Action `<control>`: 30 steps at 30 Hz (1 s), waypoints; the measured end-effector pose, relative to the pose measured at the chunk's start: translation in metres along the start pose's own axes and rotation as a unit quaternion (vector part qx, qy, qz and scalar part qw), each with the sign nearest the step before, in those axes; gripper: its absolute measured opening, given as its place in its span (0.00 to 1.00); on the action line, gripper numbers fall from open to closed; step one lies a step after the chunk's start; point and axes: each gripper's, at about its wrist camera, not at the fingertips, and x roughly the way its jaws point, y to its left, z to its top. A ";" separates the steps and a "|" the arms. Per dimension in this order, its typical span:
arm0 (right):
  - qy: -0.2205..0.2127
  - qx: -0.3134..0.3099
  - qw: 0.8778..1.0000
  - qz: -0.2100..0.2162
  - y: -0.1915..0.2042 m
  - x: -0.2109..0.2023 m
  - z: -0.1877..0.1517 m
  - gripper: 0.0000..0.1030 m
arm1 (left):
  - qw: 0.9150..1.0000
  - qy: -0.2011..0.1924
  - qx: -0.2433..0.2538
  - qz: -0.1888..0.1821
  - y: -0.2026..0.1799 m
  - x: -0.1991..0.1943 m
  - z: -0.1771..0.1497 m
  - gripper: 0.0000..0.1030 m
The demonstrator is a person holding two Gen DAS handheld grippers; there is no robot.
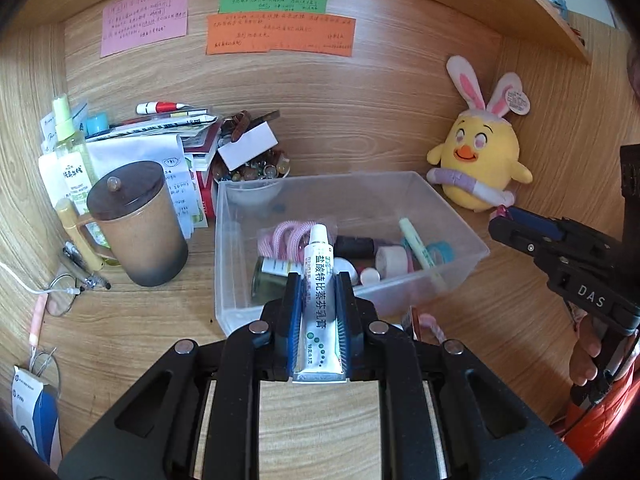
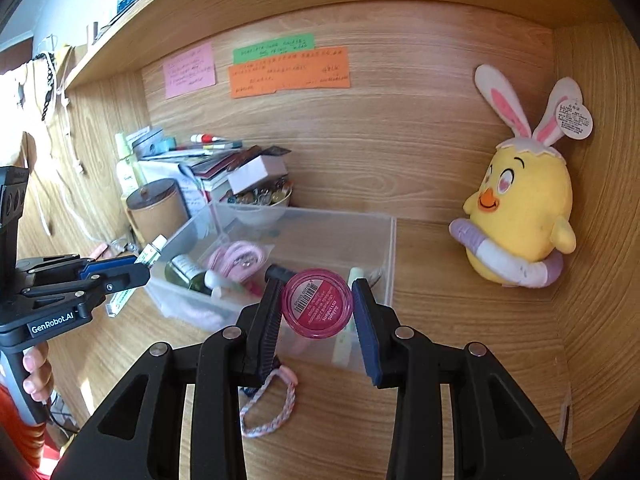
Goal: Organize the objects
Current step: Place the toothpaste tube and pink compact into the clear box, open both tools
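The left hand-held gripper (image 1: 318, 300) pinches a white tube (image 1: 319, 304) lengthwise between its pads, cap pointing forward, held up over the near edge of the clear bin (image 1: 460, 220). The right hand-held gripper (image 2: 318, 308) clamps a round pink jar (image 2: 318, 309) by its sides — barcode label facing the camera — above the bin's near wall. Inside the bin lie a pink cord (image 1: 280, 236), a green bottle (image 1: 268, 276), tape rolls (image 1: 440, 250) and a pale stick. A braided bracelet (image 2: 268, 408) lies on the tabletop (image 2: 440, 360) just before the bin. A lidded brown mug (image 1: 138, 220) stands left; a plush chick (image 2: 520, 216) stands right.
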 end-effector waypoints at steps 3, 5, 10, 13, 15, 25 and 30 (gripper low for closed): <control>0.001 0.005 1.000 -0.005 -0.002 0.008 0.005 0.31 | 1.000 0.003 -0.005 -0.003 0.003 0.009 0.007 0.15; 0.006 0.005 1.000 -0.007 -0.001 0.016 0.007 0.31 | 1.000 0.004 -0.005 -0.005 0.004 0.016 0.011 0.15; 0.033 0.000 0.999 -0.009 0.001 0.041 0.007 0.31 | 1.000 0.011 -0.011 -0.012 0.007 0.030 0.021 0.15; 0.051 -0.005 0.999 -0.019 0.004 0.058 0.004 0.31 | 1.000 0.016 -0.012 -0.011 0.008 0.039 0.026 0.15; 0.061 -0.005 0.998 -0.019 0.004 0.067 0.002 0.31 | 1.000 0.021 -0.011 -0.011 0.008 0.047 0.027 0.15; 0.092 -0.001 0.996 -0.018 0.006 0.089 -0.003 0.31 | 0.999 0.037 0.003 -0.027 0.003 0.066 0.023 0.15; 0.091 0.001 0.996 -0.009 0.005 0.082 -0.001 0.37 | 0.999 0.028 0.017 -0.025 -0.002 0.057 0.023 0.20</control>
